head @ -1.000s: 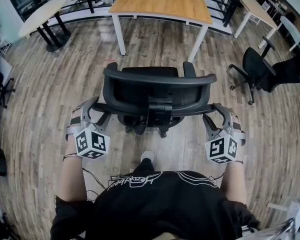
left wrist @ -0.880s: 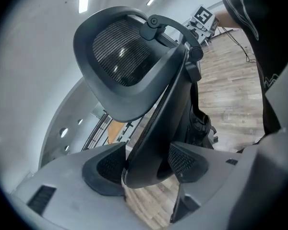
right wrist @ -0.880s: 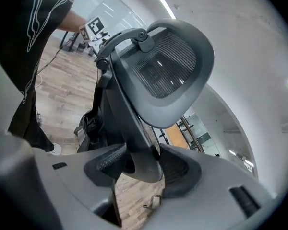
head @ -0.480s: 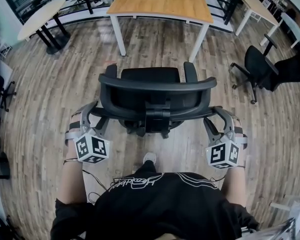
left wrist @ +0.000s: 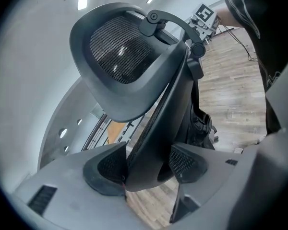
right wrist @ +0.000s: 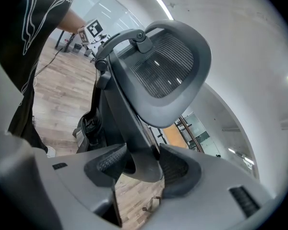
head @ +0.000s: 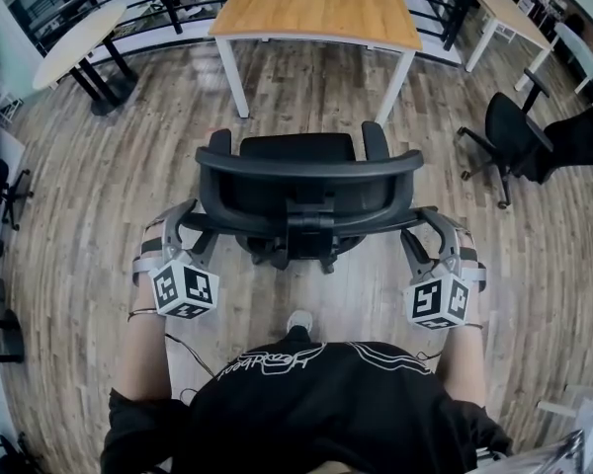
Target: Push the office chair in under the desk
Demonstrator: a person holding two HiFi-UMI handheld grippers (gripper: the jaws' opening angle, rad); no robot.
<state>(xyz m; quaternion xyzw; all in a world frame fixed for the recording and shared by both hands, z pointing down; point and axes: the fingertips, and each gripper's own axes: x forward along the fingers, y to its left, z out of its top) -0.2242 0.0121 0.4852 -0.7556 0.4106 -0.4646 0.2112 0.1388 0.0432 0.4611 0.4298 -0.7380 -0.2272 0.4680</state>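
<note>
**Head view.** The chair stood on the floor straight ahead of you, between you and the worktop. It was well apart from the worktop and not yet under it. The backrest ran left to right, square across the line of push. Your left tongs were at its left edge and your right tongs at its right edge. The two were level with each other, so neither hand was the nearer. The worktop lay beyond the chair, roughly in line with the seat.

**Left gripper view.** The backrest's edge rose between the jaws. Both pads appeared to bear on it, so the tongs were clamped on the chair with the jaws set wide.

**Right gripper view.** The opposite edge of the backrest passed between the jaws, and both pads pressed on it. These tongs were likewise clamped on the chair.

**Coming move.** The move called for an even forward push from both hands. An uneven push would probably have swung the chair off line before it reached the worktop's legs.
</note>
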